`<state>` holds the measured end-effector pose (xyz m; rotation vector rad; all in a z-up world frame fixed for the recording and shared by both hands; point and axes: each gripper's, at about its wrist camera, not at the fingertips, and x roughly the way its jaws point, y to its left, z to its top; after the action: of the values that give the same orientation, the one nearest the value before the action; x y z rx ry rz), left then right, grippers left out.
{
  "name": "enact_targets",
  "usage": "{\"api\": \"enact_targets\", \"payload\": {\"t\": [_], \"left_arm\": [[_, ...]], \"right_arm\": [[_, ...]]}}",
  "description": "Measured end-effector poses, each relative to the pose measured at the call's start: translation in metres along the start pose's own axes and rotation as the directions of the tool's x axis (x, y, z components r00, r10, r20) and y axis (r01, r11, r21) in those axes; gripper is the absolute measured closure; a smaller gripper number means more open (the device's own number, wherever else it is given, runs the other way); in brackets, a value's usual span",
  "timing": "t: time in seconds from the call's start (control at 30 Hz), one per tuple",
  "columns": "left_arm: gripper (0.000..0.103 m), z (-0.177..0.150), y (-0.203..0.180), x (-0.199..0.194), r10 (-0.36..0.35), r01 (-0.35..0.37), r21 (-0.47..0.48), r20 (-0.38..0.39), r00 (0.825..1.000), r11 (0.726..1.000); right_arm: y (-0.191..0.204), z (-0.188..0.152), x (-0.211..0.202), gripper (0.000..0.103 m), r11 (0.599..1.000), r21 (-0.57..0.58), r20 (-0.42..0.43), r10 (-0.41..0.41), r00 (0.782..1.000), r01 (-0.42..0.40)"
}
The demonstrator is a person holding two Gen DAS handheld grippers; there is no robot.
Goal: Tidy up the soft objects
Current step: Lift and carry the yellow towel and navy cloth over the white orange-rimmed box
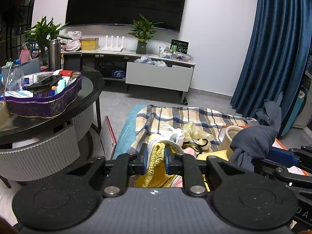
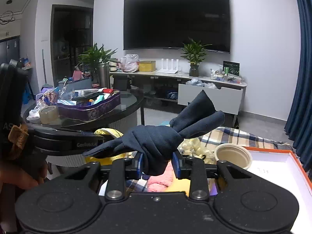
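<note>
Both hand-held grippers are loaded: the left gripper point(image 1: 155, 160) pinches a yellow knit item point(image 1: 154, 167) between narrow jaws, and the right gripper point(image 2: 157, 164) clamps a knotted navy cloth point(image 2: 156, 136), whose two loose ends fan out above the fingers. Each piece hangs clear of the surface below, so two soft things are in hand and, as I judge it, neither is yet put away.

Just under the grippers lie a pink fuzzy item point(image 2: 159, 182) and more yellow fabric. Beyond them sits one white-and-grey sock or pouch point(image 1: 174, 134), one pale yellow crumpled bundle point(image 1: 192, 130) and a black loop (perhaps a hair tie; too small to be sure), all on one plaid cloth point(image 1: 195, 117). To the right stands one beige paper cup point(image 2: 233, 154) inside one orange-edged box point(image 2: 282, 171), which looks mostly bare, likely the place for sorted pieces.

That leaves about four loose soft items waiting, so the job seems early to midway.

Farther off are one round glass table point(image 1: 91, 89), one purple tin point(image 1: 48, 105), two potted plants and one wall television point(image 2: 176, 19).
</note>
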<state>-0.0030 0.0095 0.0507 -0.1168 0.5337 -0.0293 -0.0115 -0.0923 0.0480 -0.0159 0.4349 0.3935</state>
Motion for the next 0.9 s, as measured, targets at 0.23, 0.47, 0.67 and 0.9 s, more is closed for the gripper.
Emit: {"api": "enact_targets", "payload": {"t": [0.23, 0.47, 0.67, 0.9], "left_arm": [[0.084, 0.005, -0.015, 0.0, -0.017, 0.017, 0.007, 0.011, 1.0, 1.0], [0.084, 0.004, -0.024, 0.001, -0.032, 0.032, 0.014, 0.012, 0.999, 0.999], [0.084, 0.004, -0.03, 0.0, -0.044, 0.043, 0.02, 0.016, 0.999, 0.999], [0.084, 0.006, -0.038, 0.0, -0.06, 0.06, 0.032, 0.019, 0.998, 0.998]], "right_arm": [[-0.011, 0.0, -0.01, 0.066, 1.0, 0.022, 0.016, -0.013, 1.0, 0.012], [-0.016, 0.0, -0.018, 0.066, 0.999, 0.028, 0.031, -0.021, 0.999, 0.02], [-0.019, 0.001, -0.022, 0.066, 0.999, 0.033, 0.04, -0.029, 0.999, 0.028], [-0.024, 0.003, -0.027, 0.066, 0.998, 0.04, 0.048, -0.04, 0.998, 0.038]]}}
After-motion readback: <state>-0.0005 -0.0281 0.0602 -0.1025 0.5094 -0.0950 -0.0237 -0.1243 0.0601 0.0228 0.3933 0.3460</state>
